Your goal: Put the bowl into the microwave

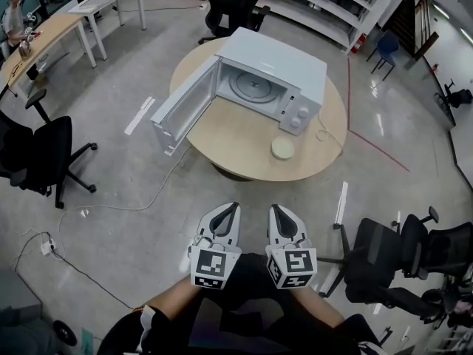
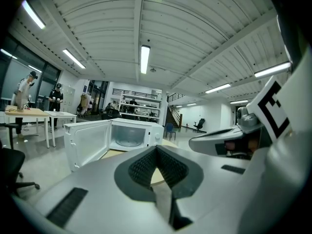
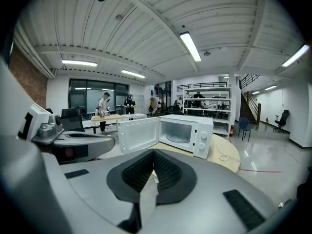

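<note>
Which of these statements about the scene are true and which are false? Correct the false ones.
1. The microwave stands open. True.
2. The bowl is inside the microwave. False: it sits on the round table, in front of the microwave.
3. The left gripper holds the bowl. False: its jaws are together with nothing between them, short of the table.
4. The right gripper is shut and holds nothing. True.
</note>
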{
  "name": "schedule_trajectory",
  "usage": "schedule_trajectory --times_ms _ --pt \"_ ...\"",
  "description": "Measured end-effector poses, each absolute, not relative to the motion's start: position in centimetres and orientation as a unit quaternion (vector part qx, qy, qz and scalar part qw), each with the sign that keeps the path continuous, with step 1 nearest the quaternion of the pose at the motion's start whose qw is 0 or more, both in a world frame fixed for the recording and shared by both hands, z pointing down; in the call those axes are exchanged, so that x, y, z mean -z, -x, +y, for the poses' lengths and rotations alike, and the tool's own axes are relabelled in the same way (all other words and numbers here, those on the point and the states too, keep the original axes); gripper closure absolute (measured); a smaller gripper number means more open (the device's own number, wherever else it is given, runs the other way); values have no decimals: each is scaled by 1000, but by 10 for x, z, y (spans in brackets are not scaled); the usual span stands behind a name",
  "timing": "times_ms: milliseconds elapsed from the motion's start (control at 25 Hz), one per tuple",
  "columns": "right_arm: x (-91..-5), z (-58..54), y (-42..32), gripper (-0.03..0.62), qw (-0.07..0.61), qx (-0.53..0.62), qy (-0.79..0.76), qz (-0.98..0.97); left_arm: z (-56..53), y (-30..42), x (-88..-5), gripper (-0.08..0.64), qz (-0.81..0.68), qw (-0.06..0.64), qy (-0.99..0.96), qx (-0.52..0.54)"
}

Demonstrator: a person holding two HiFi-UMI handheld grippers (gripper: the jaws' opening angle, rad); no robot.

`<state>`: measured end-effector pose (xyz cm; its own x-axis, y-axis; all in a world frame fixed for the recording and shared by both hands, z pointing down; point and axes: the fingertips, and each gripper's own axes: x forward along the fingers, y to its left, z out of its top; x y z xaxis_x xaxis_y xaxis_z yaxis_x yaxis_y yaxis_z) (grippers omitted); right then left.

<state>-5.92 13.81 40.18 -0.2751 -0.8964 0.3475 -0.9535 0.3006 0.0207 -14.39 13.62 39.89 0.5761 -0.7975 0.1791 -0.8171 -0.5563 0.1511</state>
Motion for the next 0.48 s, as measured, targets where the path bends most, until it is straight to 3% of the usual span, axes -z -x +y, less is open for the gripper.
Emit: schedule_trajectory --times_ms 480 --pt "-408 105 74 577 144 -103 -551 -816 110 161 -404 514 -495 109 -860 -53"
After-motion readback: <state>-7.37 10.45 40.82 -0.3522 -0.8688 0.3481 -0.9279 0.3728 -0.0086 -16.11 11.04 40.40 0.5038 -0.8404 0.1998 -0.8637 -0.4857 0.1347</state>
